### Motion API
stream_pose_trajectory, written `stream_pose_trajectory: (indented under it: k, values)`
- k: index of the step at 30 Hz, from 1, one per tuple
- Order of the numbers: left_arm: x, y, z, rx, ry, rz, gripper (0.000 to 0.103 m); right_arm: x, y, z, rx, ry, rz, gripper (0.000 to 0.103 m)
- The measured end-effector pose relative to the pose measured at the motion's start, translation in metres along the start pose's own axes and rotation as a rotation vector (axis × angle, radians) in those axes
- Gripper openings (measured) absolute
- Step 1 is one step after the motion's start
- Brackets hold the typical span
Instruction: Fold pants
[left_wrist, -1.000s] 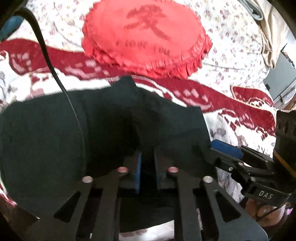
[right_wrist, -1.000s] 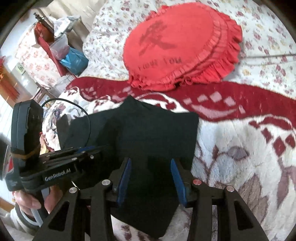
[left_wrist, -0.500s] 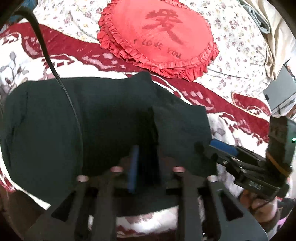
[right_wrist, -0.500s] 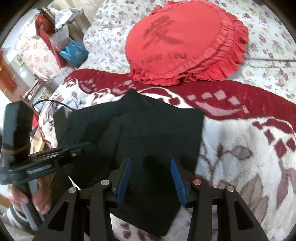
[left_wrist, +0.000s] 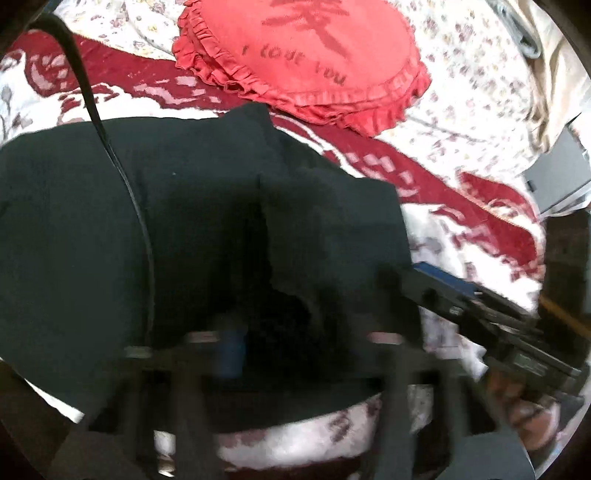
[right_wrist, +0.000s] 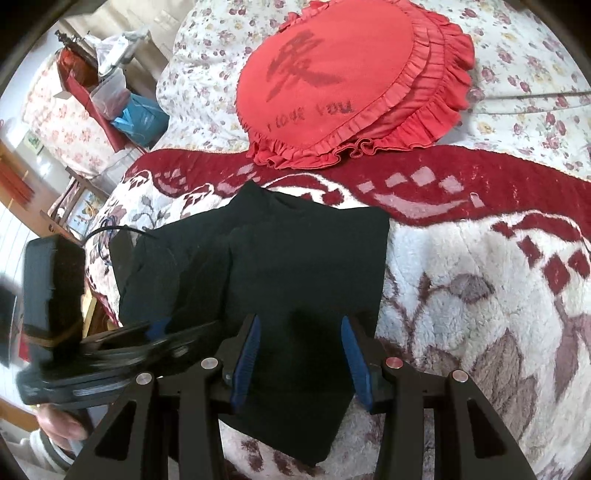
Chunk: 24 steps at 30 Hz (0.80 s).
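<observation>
The black pants lie folded in layers on a red and white fleece blanket; in the left wrist view they fill the middle. My right gripper is open, its blue pads on either side of the pants' near edge, holding nothing. My left gripper is blurred and low over the pants' near edge; its jaws look spread apart. It also shows in the right wrist view at the left. The right gripper shows in the left wrist view at the right.
A red frilled round cushion lies behind the pants on a floral bedsheet. A black cable crosses the pants on the left. Bags and furniture stand beside the bed at far left.
My left gripper's jaws have spread from nearly shut to wide apart, and it has moved, blurring the view. The right gripper stays open over the pants' edge.
</observation>
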<state>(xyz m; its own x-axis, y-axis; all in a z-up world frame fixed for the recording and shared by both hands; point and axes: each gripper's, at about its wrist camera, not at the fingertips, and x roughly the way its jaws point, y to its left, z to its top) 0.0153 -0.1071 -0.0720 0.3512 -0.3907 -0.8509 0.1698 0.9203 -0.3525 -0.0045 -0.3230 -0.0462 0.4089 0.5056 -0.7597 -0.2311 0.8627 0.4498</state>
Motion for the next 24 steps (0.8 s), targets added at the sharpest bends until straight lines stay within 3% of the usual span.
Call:
stream_pose_trajectory:
  k: [2,7,12,16,24]
  values:
    - [-0.004,-0.001,0.001,0.020,-0.017,-0.014,0.013,-0.002,0.004,0.001,-0.015,-0.003,-0.002,0.044]
    - [-0.035,0.000,0.003,0.081,-0.100,0.019,0.012,-0.001,0.020,0.009,-0.058,-0.021,0.014,0.044]
    - [-0.020,0.026,0.003,0.016,-0.057,0.080,0.012,0.029,0.030,0.015,-0.084,0.014,0.001,0.044]
    - [-0.018,0.032,-0.001,-0.011,-0.048,0.070,0.016,0.051,0.035,0.013,-0.136,0.042,-0.056,0.045]
    - [-0.043,0.026,0.001,0.003,-0.089,0.118,0.028,0.024,0.045,0.007,-0.171,0.037,-0.054,0.046]
